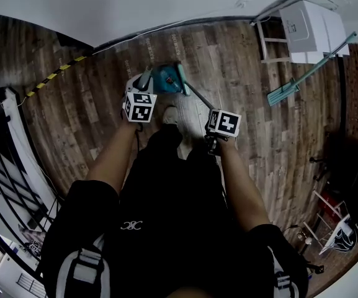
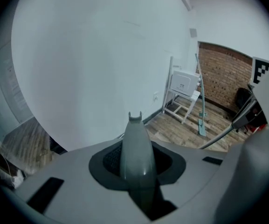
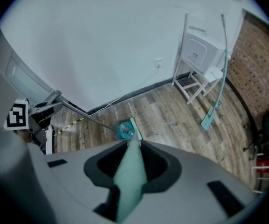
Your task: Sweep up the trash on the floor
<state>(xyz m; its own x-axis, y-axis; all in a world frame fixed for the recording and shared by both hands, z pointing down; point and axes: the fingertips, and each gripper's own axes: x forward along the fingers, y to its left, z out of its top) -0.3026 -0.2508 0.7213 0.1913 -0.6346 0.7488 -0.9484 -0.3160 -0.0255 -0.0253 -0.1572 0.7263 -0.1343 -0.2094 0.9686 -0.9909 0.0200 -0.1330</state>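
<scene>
Left tongs (image 2: 139, 190) clamped on a grey handle (image 2: 135, 143) that stands up between the jaws, notched tip pointing away from them; right tongs (image 3: 125, 195) clamped on a teal handle (image 3: 132, 164) the same way; a thin rod (image 3: 85, 115) slants from the left tongs down to the floor ahead; a second rod (image 1: 197, 97) slants from the right tongs to the same spot; both meet at the teal dustpan set (image 1: 165, 79), which sits on the wood floor (image 1: 241, 92) ahead of both tongs and roughly between them, closer to the left tongs in the head view; cannot separate pan from brush at this size, and any trash there is too small to make out; white wall (image 2: 101, 55) just beyond the set; the person's white shoe (image 1: 170, 113) is on the floor between the two tongs, on the near side of the set; a teal mop (image 1: 309, 70) leans on a white stand (image 1: 306, 27) well off to the right of the right tongs.
</scene>
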